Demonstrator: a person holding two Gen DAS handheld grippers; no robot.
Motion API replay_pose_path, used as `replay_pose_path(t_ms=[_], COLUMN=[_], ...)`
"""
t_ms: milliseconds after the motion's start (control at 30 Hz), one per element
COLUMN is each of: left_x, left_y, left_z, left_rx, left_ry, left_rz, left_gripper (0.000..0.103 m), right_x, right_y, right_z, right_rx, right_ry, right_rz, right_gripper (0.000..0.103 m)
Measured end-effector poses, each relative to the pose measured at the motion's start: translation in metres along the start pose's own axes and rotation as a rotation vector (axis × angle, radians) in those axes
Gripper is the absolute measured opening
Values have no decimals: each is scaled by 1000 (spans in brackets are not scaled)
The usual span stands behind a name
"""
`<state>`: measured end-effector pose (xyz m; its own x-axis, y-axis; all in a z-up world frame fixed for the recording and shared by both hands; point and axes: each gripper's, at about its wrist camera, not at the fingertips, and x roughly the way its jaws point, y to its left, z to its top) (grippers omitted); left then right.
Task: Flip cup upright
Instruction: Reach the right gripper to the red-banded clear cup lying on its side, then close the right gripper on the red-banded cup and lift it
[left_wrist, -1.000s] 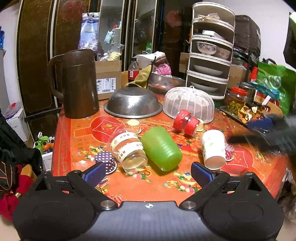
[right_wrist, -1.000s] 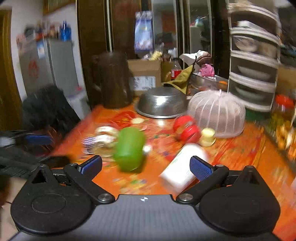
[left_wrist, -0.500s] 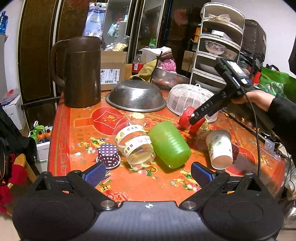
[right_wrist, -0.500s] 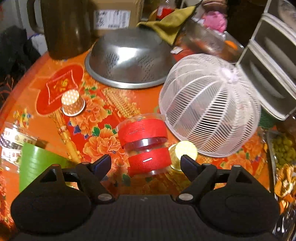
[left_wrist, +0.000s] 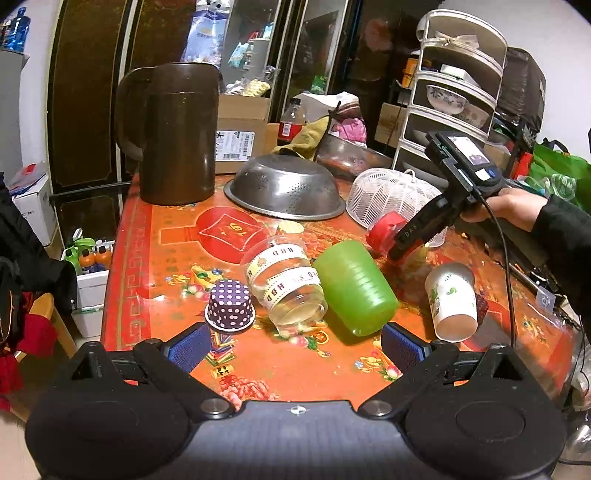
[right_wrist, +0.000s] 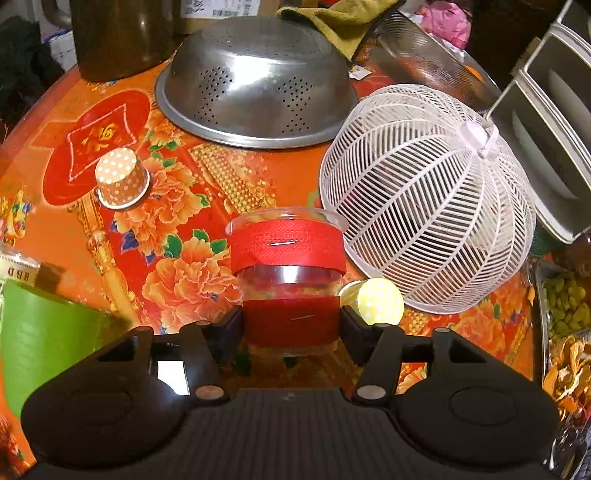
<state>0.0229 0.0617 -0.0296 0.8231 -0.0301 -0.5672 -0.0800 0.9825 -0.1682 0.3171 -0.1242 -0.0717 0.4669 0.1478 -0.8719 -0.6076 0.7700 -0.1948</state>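
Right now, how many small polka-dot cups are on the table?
4: purple by the clear cup, orange near the colander, yellow beside the red-banded cup, dark red behind the white cup. Others may hide.

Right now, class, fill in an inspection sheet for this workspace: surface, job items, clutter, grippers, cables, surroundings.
Surface: orange floral tablecloth, crowded.
Job's things: red-banded clear cup between the right gripper's fingers; green cup, white paper cup and clear jar on their sides.
Clutter: steel colander, white mesh cover, brown jug, dotted paper cups.
Grippers: right gripper closed on cup; left gripper open, empty.
Cables: black cable from right gripper.
Surroundings: dish rack, cardboard box.
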Motion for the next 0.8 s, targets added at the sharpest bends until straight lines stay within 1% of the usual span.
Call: replay_pose_path(t_ms=[100,233,300,367,433,533,633,700,800], left_x=[-7,-20,-29,-38,-48,-58,-65,-69,-69], left_y=[4,12,17,20,22,28,31,33,35], left_z=[-1,0,-1,-3,-6,-14,-23,-29,-36], left_rx=[-11,-40,-55,-53,-48,-69,-84,-92,-115], left_ry=[-11,-23,-18,-21,-20,-4,13,17,48], left_rz=[8,11,27,44,35,6,-19,-29,-71], left_gripper=[100,100,100,100,100,100,100,100,100], right_x=[-15,-74,-112,-153,-177,-194,-185,-174,-156], right_y=[3,8,15,31,48,82,110,119,124], right_z=[-2,-19,-38,-68,-97,-144,-185,-202,-213], right_rx=[17,46,70,97,110,131,195,242,322], right_ry=[-33,-140,-209,-277,-309,-296,-237,-212,-184], right_rz=[8,43,75,95,150,249,363,402,451], right_gripper=[56,56,56,56,56,56,56,56,56])
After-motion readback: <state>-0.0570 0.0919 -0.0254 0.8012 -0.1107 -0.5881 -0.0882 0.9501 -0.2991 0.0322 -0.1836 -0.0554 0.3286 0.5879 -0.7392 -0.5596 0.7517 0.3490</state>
